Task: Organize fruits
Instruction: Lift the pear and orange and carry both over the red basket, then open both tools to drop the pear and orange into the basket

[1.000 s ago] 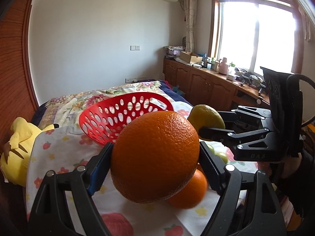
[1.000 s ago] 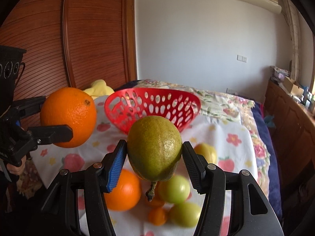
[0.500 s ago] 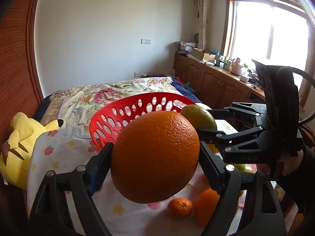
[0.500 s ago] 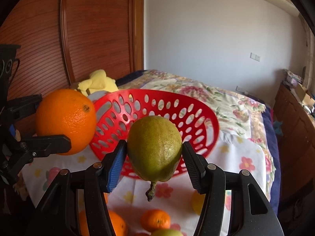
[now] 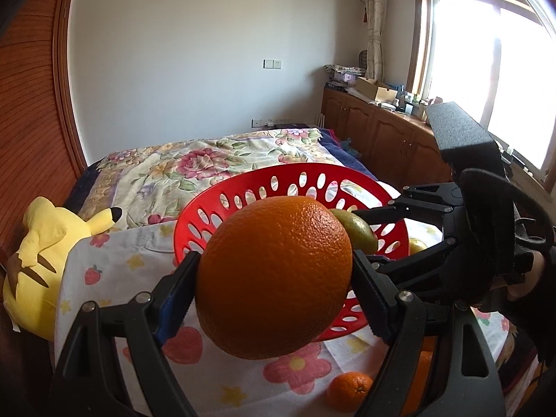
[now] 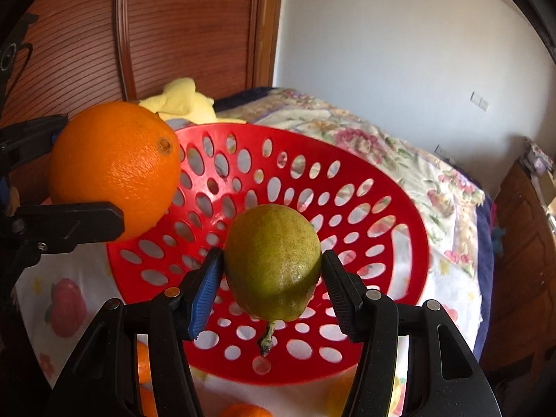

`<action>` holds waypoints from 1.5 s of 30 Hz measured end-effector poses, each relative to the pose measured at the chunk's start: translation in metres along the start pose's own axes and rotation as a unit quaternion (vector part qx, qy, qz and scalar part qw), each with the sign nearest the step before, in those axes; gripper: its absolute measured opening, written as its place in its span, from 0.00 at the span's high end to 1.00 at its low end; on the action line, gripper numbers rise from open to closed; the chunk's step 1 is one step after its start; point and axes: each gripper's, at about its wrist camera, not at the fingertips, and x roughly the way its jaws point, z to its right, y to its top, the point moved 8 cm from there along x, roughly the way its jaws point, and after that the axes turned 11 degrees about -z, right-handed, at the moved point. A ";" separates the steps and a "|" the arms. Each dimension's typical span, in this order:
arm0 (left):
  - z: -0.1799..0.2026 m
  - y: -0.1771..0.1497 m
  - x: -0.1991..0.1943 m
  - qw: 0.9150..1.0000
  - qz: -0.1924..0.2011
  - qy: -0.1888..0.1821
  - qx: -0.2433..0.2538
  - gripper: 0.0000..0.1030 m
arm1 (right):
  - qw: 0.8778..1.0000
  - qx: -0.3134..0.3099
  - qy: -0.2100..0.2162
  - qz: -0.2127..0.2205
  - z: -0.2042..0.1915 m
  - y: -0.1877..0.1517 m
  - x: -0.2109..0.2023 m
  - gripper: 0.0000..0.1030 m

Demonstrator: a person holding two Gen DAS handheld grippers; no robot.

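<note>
**Two fruits held over the basket, one in each gripper.**

The left gripper (image 5: pixel 274 288) is clamped across the widest part of a large orange (image 5: pixel 272 278); the right gripper (image 6: pixel 271 278) pinches a green pear (image 6: pixel 272 260) at its broad belly, stem hanging down. Both hang above the red perforated basket (image 6: pixel 399 215) on a fruit-print cloth (image 5: pixel 114 278). The orange looks heavy, firm and pebbled, affording good purchase; the pear's smoother, tapering skin probably bruises and slips more easily, so its broad middle is the safest hold. A small mandarin (image 5: pixel 349 387) lies loose on the cloth.
</note>
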 end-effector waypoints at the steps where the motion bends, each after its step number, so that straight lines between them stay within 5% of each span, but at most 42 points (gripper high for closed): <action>1: 0.000 0.001 0.002 1.000 -0.001 0.000 0.001 0.19 | 1.000 -0.001 0.003 -0.003 0.000 0.000 0.002 0.43; 13: 0.003 0.009 0.024 1.000 -0.021 0.007 0.015 0.19 | 0.999 0.016 -0.022 0.037 0.012 0.008 -0.032 0.41; 35: 0.026 -0.004 0.075 0.994 -0.104 0.037 0.020 0.18 | 0.991 0.110 -0.010 0.074 0.027 -0.062 -0.083 0.38; 42: 0.029 -0.003 0.076 0.994 -0.106 0.032 0.016 0.17 | 0.989 0.123 -0.008 0.076 0.025 -0.073 -0.084 0.35; 45: 0.031 0.009 0.062 0.996 -0.069 0.052 0.027 0.15 | 0.989 0.128 -0.006 0.075 0.024 -0.078 -0.083 0.35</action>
